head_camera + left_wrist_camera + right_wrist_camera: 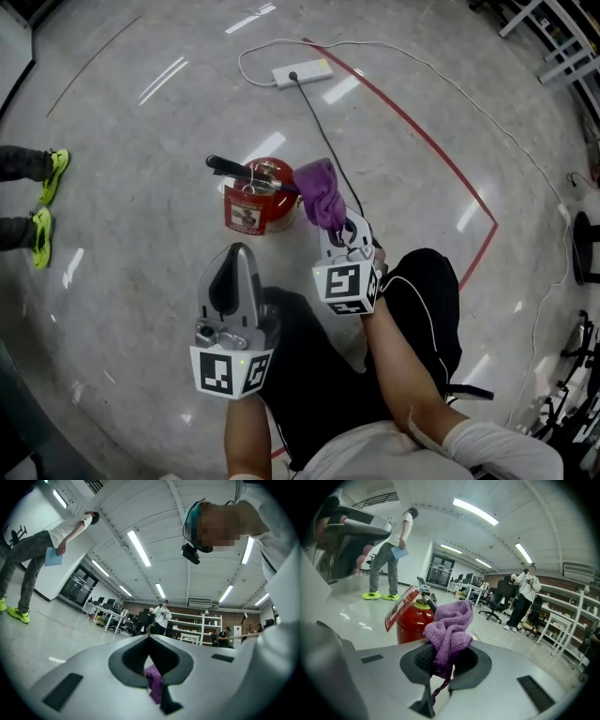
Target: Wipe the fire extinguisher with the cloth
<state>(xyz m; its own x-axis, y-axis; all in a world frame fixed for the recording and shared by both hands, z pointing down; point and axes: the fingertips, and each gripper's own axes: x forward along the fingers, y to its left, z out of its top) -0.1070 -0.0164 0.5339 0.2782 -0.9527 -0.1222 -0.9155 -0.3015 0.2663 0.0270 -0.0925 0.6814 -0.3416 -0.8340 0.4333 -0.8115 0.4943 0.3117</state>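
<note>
At the centre of the head view, the red fire extinguisher [255, 208] stands upright on the floor [131, 159], its black handle pointing to the upper left. The right tool [345, 231] is clamped on the purple cloth [320, 192], which is bunched just beside the cylinder's right shoulder; contact cannot be confirmed. The left tool [240, 251] hangs nearer the bottom of the frame, apart from the extinguisher, its jaws closed at the tips. A sliver of purple shows in the slot behind them, and whether it is gripped there cannot be told. To wipe well, the cloth probably needs pressing flat against the red wall and sweeping round it, gently enough that the cylinder does not tip.
</note>
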